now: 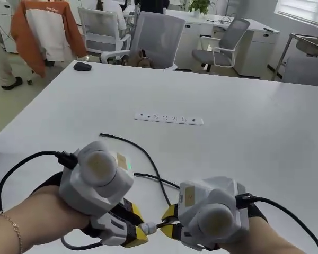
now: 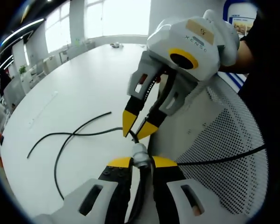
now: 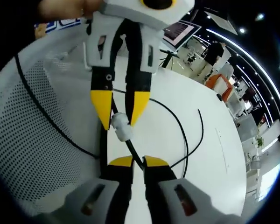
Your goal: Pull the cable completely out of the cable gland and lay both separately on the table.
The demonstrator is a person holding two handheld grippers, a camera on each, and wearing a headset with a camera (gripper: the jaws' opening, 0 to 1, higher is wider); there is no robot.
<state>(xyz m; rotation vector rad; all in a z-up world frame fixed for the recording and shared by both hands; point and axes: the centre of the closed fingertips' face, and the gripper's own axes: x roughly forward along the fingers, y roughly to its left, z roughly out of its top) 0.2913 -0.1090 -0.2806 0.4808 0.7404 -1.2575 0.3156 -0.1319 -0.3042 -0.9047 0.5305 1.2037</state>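
Cable gland [image 2: 140, 154]: small, rigid, probably light; sitting clamped in left gripper [image 2: 141, 162], lower centre. Cable [image 3: 131, 147]: thin, limp, likely slippery; being pinched by closed right gripper [image 3: 133, 161] just beside gland, a sound hold; trailing over table [image 1: 228, 148].

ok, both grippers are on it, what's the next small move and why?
Probably pull the right gripper straight away from the left gripper: left is shut on the cable gland, right on the cable just beside it, and the cable isn't out yet.
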